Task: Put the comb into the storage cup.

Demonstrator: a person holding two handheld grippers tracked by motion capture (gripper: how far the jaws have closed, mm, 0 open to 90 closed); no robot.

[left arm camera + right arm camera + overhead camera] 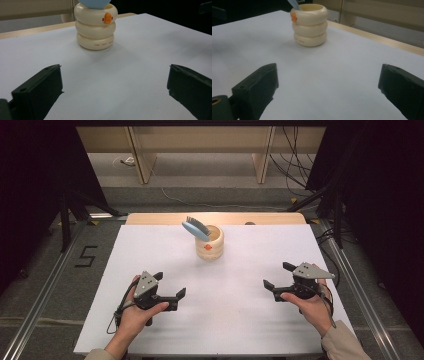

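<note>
A cream ribbed cup (209, 245) with an orange duck mark stands upright near the far middle of the white table (150, 255). A blue brush (195, 228) leans out of the cup to the left, bristles up. The cup (96, 26) fills the far middle of the left gripper view, and the cup (309, 24) stands far left in the right gripper view. My left gripper (170, 285) rests at the near left, open and holding nothing. My right gripper (278, 275) rests at the near right, open and holding nothing. Both sit well short of the cup.
A bare wooden strip (150, 218) edges the table's far side. Beyond it stand wooden furniture legs (142, 160) and loose cables (295, 165) on the floor. A floor mark reading 5 (86, 256) lies left of the table.
</note>
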